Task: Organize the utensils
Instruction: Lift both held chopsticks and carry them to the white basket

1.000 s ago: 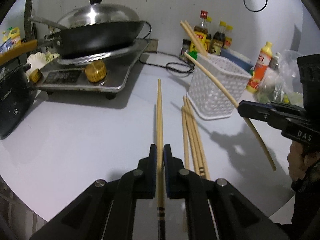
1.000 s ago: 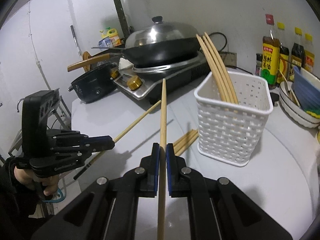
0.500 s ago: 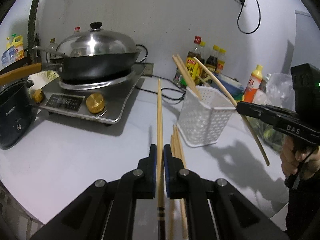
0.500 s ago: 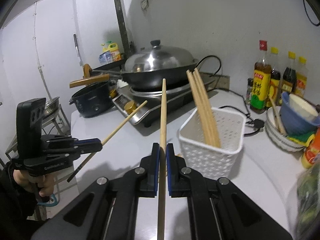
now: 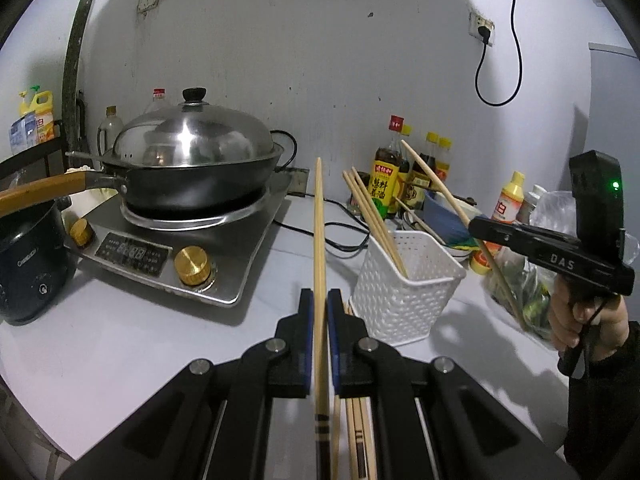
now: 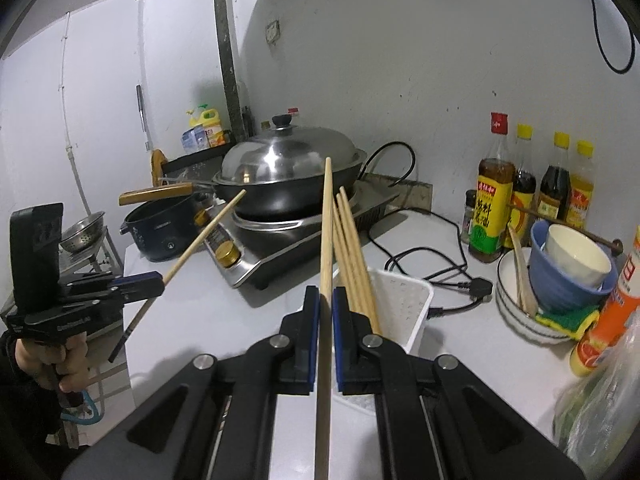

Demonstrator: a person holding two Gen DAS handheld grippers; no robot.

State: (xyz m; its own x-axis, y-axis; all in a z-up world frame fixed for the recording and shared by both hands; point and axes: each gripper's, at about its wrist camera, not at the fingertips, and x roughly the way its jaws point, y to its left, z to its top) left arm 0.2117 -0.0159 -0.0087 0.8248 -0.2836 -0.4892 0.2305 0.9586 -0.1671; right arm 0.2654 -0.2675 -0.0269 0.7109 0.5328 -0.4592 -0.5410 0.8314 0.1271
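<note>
On the white worktop (image 5: pixel 120 344) before me stands a white basket (image 5: pixel 404 280) with perforated walls, and three chopsticks (image 5: pixel 376 216) lean upright inside it, their tips fanning out above the rim. My left gripper (image 5: pixel 319 304) is closed tight on a single chopstick (image 5: pixel 319 232), which runs straight out between the blue pads and points toward the back wall; its dark banded end sticks out behind the pads. Below that gripper, a few loose chopsticks (image 5: pixel 356 432) lie flat on the worktop just beside the basket.

My right gripper (image 6: pixel 326 300) is likewise clamped on one chopstick (image 6: pixel 327 220), held above the basket and pointing toward the wok (image 6: pixel 288 184). From the left wrist view, that right gripper sits to the right of the basket with its chopstick slanting up and to the left, over the bowls behind. From the right wrist view, my left gripper is off to the left, held in my hand (image 6: pixel 60 360), with its chopstick angled up toward the stove.

Behind the basket, the lidded wok rests on a steel induction stove (image 5: pixel 168 248). Sauce bottles (image 6: pixel 528 192) line the wall, and stacked bowls (image 6: pixel 560 280) sit near them.
</note>
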